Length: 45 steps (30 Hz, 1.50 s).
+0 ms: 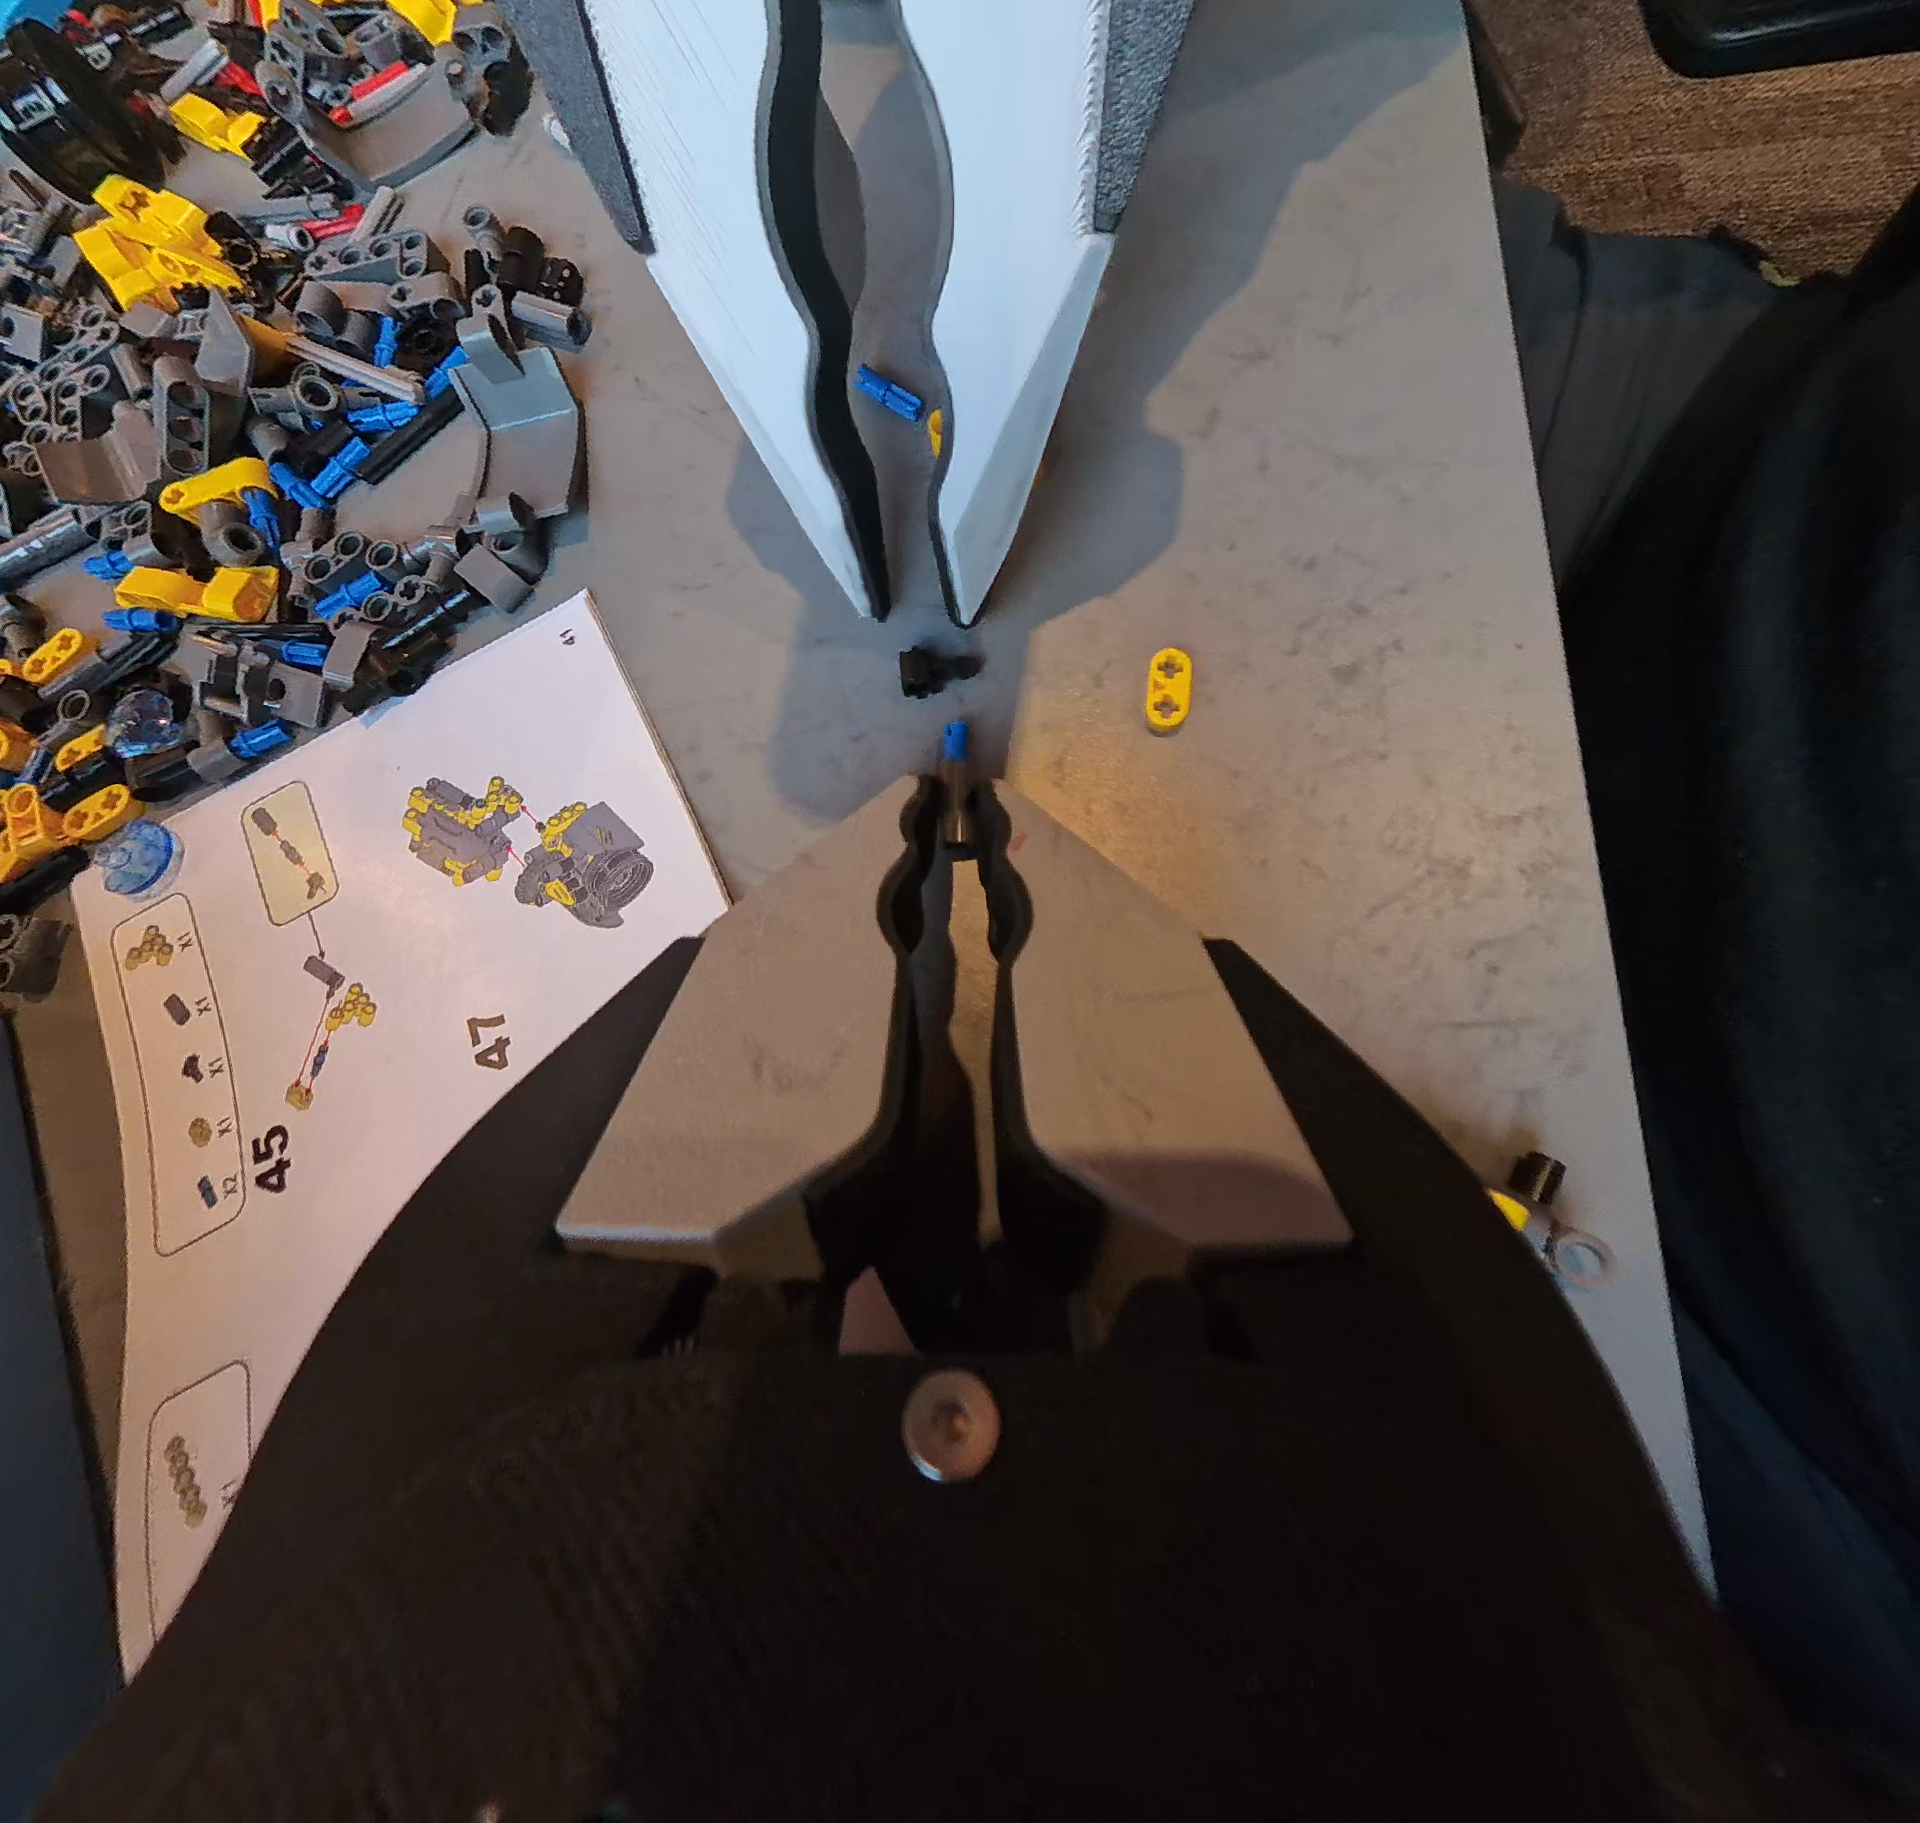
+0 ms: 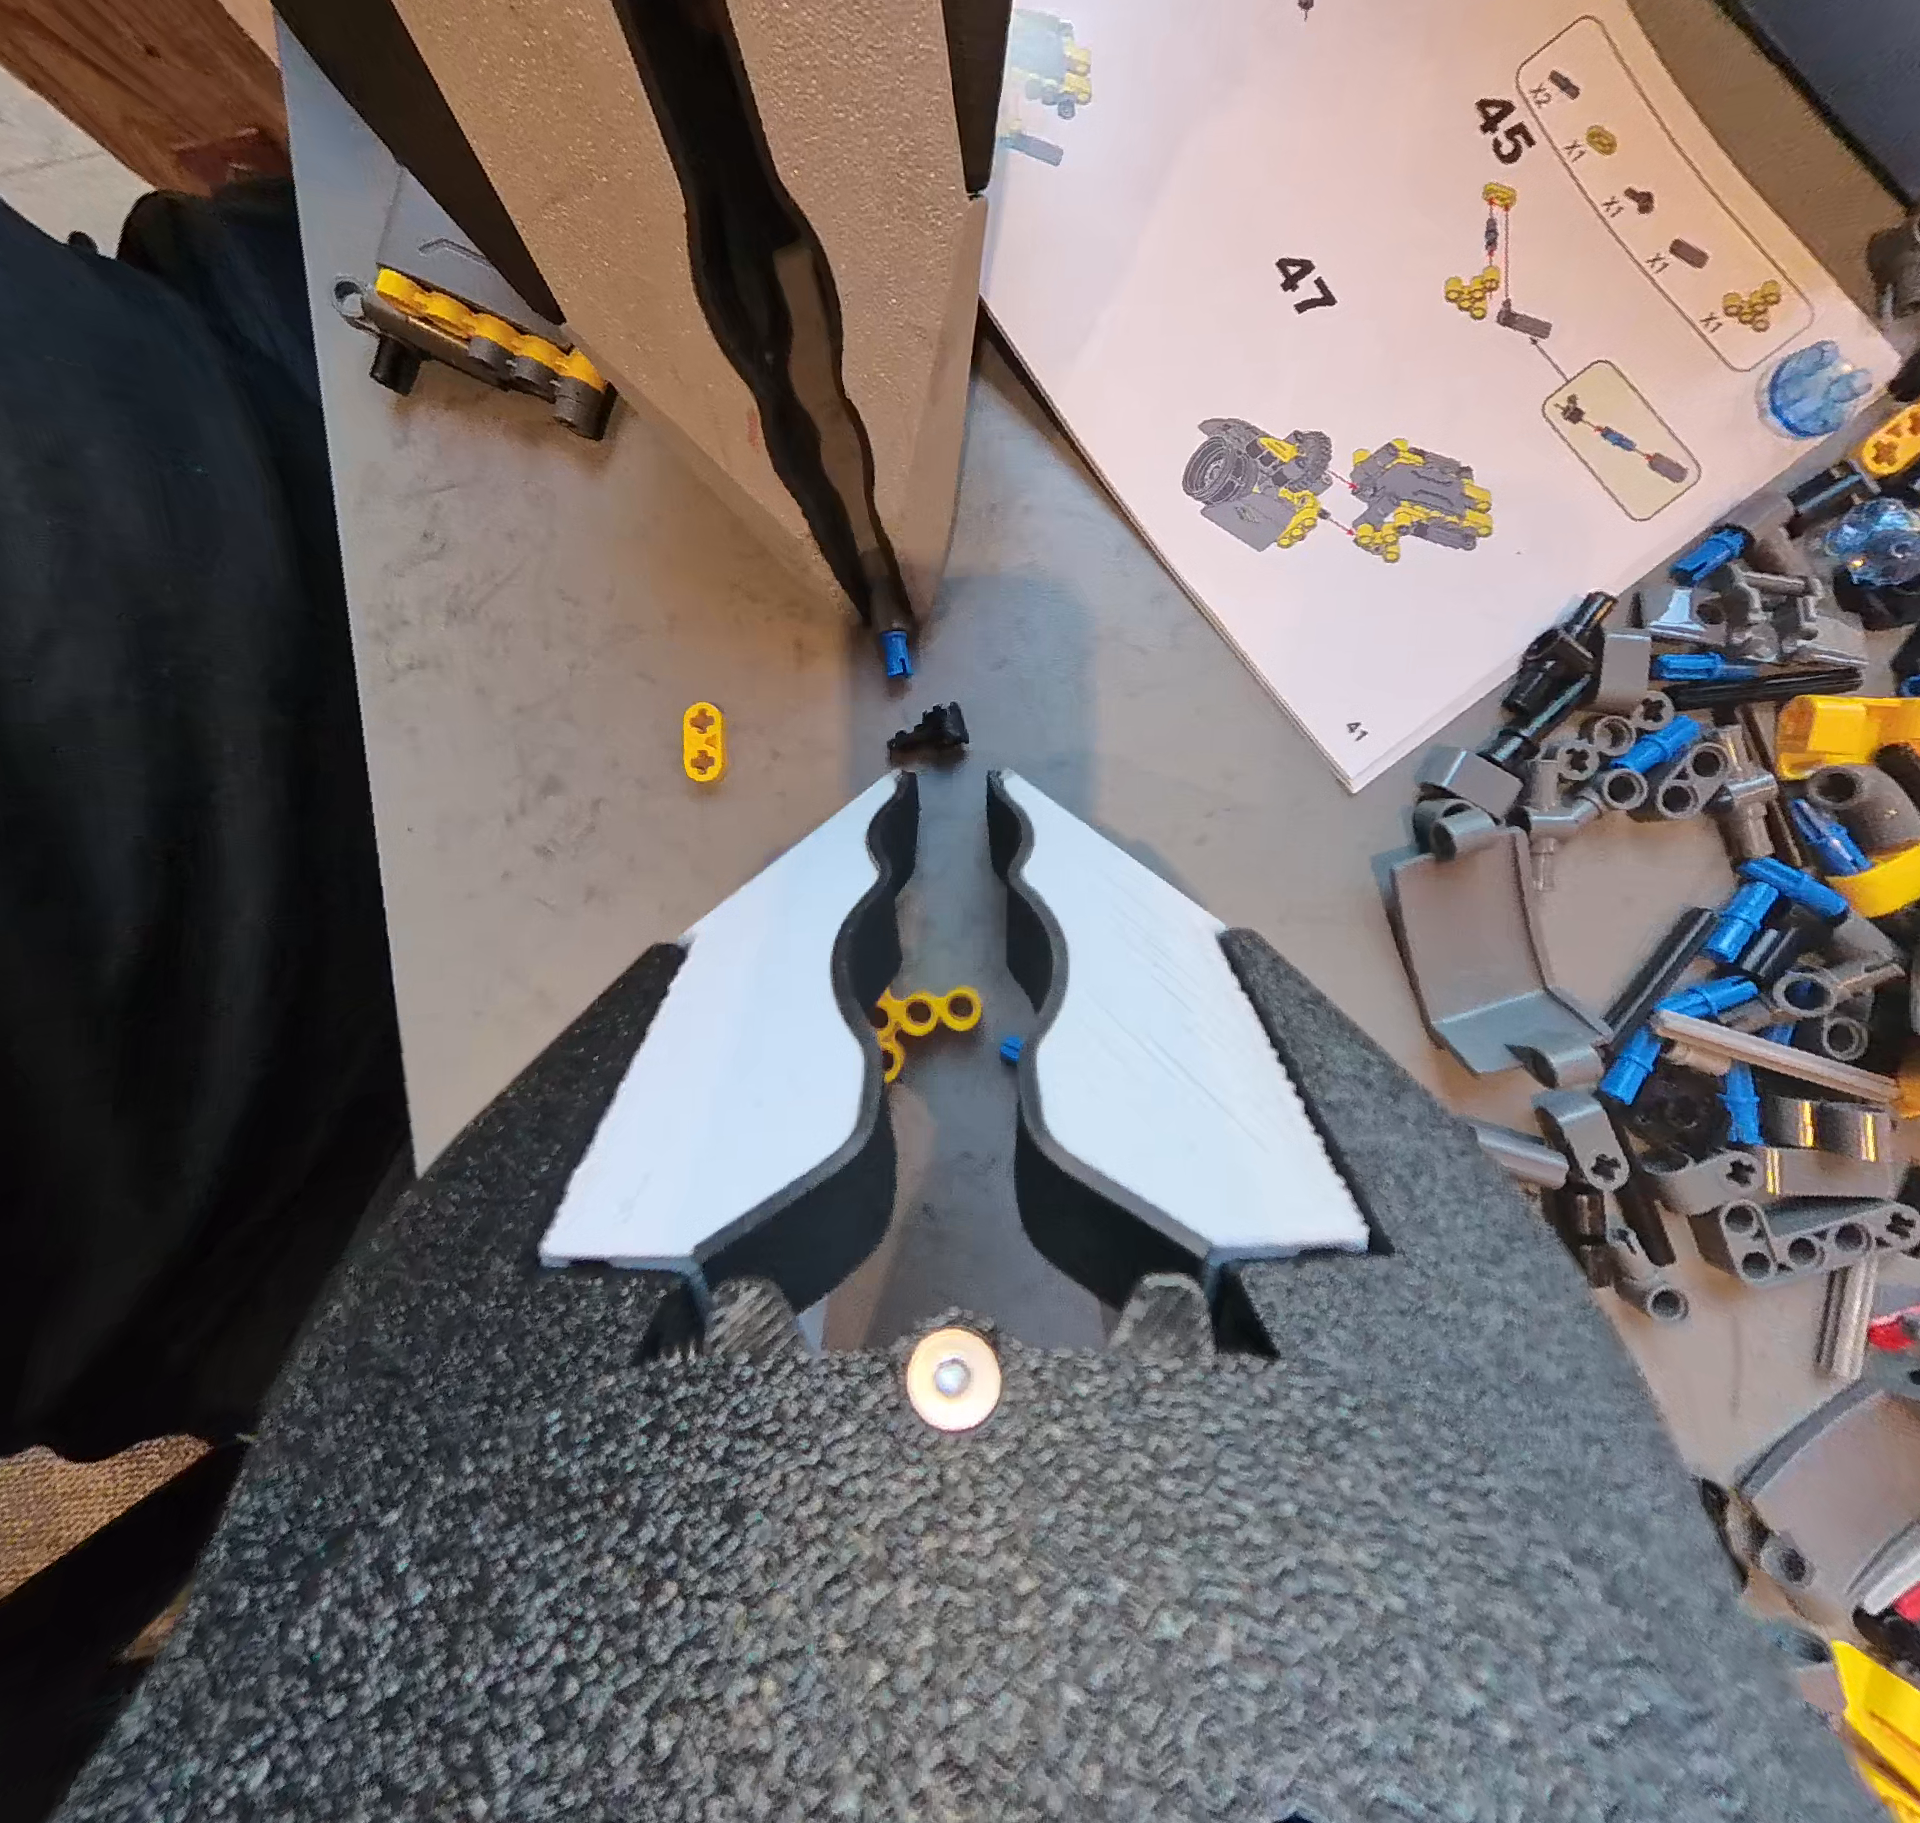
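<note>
Here, your left hand-held gripper (image 1: pixel 954 799) is pinched nearly closed on a short dark sleeve with a blue pin (image 1: pixel 955 737) poking out past the tips. The pin's long axis runs straight along the fingers, its free blue end aimed away from you at the facing gripper.

Your right hand-held gripper (image 2: pixel 948 781) comes in from the opposite side, tips toward the left one, jaws parted by a clear gap and holding nothing. Through that gap you can see a yellow multi-hole connector (image 2: pixel 920 1020) and a stray blue pin (image 2: pixel 1010 1048) lying on the surface (image 2: pixel 499 651) beneath the fingers, not gripped.

Between the two sets of tips lies a small black connector piece (image 1: pixel 930 672), on the surface. In the right wrist view it sits just beyond the right tips, roughly on the line of the open gap; in the left wrist view it lies just past the blue pin's end, a touch to the left of that line. The pictures do not settle which gripper is nearer.

A yellow two-hole link (image 1: pixel 1169 691) lies apart on the bare surface, to the right in the left wrist view. The instruction sheet (image 1: pixel 436 942) and the loose parts pile (image 1: pixel 260 371) sit farther left there.
</note>
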Each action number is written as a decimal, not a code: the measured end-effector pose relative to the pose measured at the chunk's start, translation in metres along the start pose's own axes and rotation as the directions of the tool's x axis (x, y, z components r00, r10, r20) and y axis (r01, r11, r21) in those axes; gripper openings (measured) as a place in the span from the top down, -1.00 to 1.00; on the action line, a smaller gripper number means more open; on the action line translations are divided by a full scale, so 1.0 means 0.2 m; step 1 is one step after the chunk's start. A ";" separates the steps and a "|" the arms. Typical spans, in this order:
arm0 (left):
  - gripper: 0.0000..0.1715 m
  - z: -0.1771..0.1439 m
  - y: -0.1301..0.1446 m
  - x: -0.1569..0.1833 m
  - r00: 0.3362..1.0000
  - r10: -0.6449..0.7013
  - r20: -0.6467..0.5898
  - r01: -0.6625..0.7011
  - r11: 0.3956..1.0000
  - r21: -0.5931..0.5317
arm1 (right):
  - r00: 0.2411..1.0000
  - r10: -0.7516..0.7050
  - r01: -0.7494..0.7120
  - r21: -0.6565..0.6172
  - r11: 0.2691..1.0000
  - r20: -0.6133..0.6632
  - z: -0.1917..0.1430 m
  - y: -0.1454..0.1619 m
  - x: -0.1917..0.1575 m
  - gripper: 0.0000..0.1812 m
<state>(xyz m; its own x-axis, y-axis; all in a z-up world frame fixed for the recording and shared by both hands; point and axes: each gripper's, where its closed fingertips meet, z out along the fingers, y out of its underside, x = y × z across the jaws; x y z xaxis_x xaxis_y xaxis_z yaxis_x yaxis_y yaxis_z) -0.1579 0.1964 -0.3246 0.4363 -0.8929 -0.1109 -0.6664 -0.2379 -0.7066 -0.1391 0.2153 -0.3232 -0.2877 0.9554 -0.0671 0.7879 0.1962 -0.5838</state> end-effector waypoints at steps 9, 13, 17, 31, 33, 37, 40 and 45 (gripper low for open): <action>0.96 0.00 0.00 -0.01 1.000 -0.004 0.016 0.004 1.000 -0.002 | 0.997 -0.003 0.001 0.023 1.000 0.081 0.01 -0.05 -0.02 0.81; 0.96 0.00 0.00 -0.02 1.000 -0.008 0.019 0.008 1.000 -0.003 | 0.997 -0.013 0.013 0.002 1.000 0.074 0.04 -0.03 -0.03 0.83; 0.96 0.00 0.00 -0.02 1.000 -0.015 0.023 0.015 1.000 -0.004 | 0.997 -0.009 0.008 0.011 1.000 0.081 0.05 -0.04 -0.04 0.84; 0.96 0.01 0.00 -0.03 0.999 -0.035 0.021 0.035 0.999 -0.006 | 0.997 0.062 -0.065 0.074 0.995 0.048 0.07 -0.07 -0.04 0.85; 0.96 0.01 0.00 -0.03 0.999 -0.040 0.016 0.040 0.999 -0.006 | 0.996 0.072 -0.076 0.082 0.994 0.047 0.07 -0.07 -0.04 0.85; 0.96 0.00 0.00 -0.03 0.999 -0.043 0.008 0.043 0.999 -0.006 | 0.996 0.082 -0.086 0.096 0.992 0.042 0.07 -0.07 -0.04 0.85; 0.96 0.00 0.00 -0.03 0.998 -0.056 -0.004 0.056 0.998 -0.008 | 0.994 0.099 -0.103 0.102 0.989 0.039 0.07 -0.07 -0.04 0.86; 0.96 0.00 0.00 -0.04 0.999 -0.036 0.029 0.036 0.999 -0.009 | 0.992 0.118 -0.121 0.121 0.985 0.035 0.07 -0.08 -0.04 0.86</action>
<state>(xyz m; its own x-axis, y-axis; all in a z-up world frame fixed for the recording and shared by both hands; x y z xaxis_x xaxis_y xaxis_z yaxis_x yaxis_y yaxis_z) -0.1610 0.2028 -0.3246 0.4770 -0.8726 -0.1054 -0.6559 -0.2735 -0.7035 -0.1569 0.2015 -0.3257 -0.2118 0.9634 -0.1641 0.7450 0.0505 -0.6651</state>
